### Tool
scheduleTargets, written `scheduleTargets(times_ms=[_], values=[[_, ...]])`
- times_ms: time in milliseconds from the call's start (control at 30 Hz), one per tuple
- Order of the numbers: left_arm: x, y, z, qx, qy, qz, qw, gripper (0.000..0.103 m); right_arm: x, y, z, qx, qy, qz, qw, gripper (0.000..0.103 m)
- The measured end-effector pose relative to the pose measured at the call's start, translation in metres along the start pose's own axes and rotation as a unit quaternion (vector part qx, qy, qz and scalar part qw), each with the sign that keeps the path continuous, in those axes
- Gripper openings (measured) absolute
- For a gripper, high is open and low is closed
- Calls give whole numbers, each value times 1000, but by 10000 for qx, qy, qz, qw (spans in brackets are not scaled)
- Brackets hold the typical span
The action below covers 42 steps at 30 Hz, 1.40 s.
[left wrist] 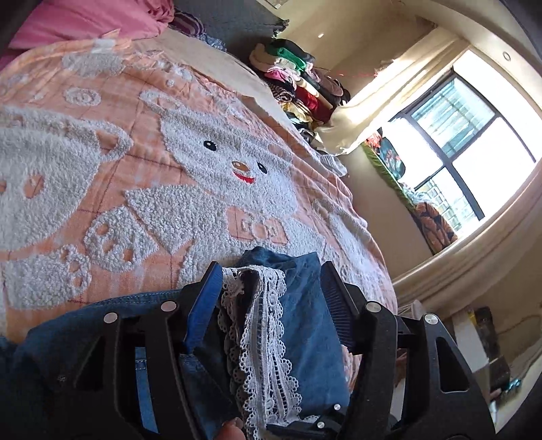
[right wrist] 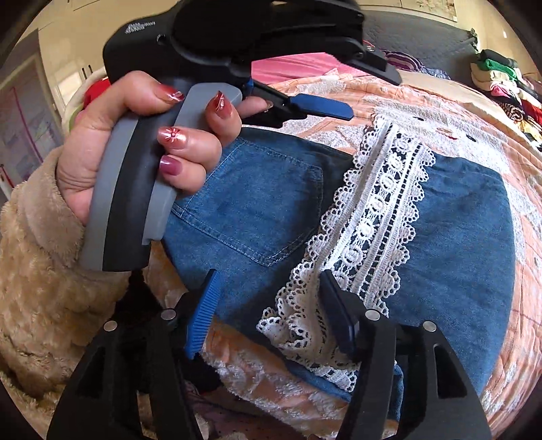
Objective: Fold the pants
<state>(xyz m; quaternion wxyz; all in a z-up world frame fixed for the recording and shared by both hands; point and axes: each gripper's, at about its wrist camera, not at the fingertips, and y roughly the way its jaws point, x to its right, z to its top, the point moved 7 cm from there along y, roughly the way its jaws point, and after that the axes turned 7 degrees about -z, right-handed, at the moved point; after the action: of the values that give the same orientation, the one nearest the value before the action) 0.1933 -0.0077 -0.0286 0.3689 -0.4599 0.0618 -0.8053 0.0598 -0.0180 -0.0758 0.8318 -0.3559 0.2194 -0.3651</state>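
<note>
The blue denim pants (right wrist: 264,210) lie folded on the bed, with a white lace trim (right wrist: 379,216) running across them and a back pocket showing. In the left wrist view the pants (left wrist: 305,321) and lace (left wrist: 261,342) lie between the wide-apart jaws of my left gripper (left wrist: 271,270), which is open and low over the fabric. My right gripper (right wrist: 267,281) is open too, its jaws straddling the near edge of the pants and the lace end. The left gripper (right wrist: 318,105), held by a hand, also shows in the right wrist view above the pants.
The bed carries an orange blanket (left wrist: 142,162) with white fleecy bear shapes. Pink pillows (left wrist: 84,20) lie at the head. A pile of folded clothes (left wrist: 298,81) stands beyond the bed's far side, near a bright window (left wrist: 474,142). A fluffy beige sleeve (right wrist: 40,304) is at the left.
</note>
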Motion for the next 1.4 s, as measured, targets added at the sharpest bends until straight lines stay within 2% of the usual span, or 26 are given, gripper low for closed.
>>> scheduleTargets(times_ms=[100, 167, 267, 400, 567, 733, 867, 967, 1000, 1067, 1133, 1400], values=[[12, 12, -6, -213, 252, -62, 9994, 51, 6, -6, 3, 95, 132, 67, 9998, 60], [12, 23, -13, -400, 314, 30, 9987, 51, 13, -20, 4, 214, 284, 144, 9993, 59], [15, 26, -20, -457, 484, 74, 9978, 51, 32, -46, 0, 399, 428, -54, 9983, 59], [25, 22, -31, -476, 737, 141, 9960, 51, 63, -72, -15, 427, 802, -439, 9949, 59], [40, 21, -51, -587, 1319, 481, 9883, 52, 92, -74, -20, 386, 1064, -748, 9908, 58], [39, 31, -84, -998, 1639, 733, 9787, 53, 109, -64, -30, 188, 1138, -916, 9891, 55], [26, 33, -108, -1255, 1937, 1177, 9659, 53, 115, -54, -51, -179, 1005, -1194, 9876, 54], [9, 29, -113, -1268, 1876, 1430, 9635, 53, 123, -48, -64, -341, 1048, -1339, 9848, 54], [3, 27, -113, -1310, 1794, 1488, 9636, 53, 125, -48, -66, -335, 1089, -1329, 9845, 54], [1, 20, -112, -1207, 1588, 1313, 9711, 53, 126, -49, -67, -344, 1084, -1353, 9843, 54], [7, 11, -110, -1107, 1483, 1270, 9745, 53, 126, -56, -67, -266, 1123, -1332, 9843, 54], [44, -24, -123, -919, 1635, 1216, 9747, 53, 131, -82, -58, 106, 1268, -1336, 9828, 56]])
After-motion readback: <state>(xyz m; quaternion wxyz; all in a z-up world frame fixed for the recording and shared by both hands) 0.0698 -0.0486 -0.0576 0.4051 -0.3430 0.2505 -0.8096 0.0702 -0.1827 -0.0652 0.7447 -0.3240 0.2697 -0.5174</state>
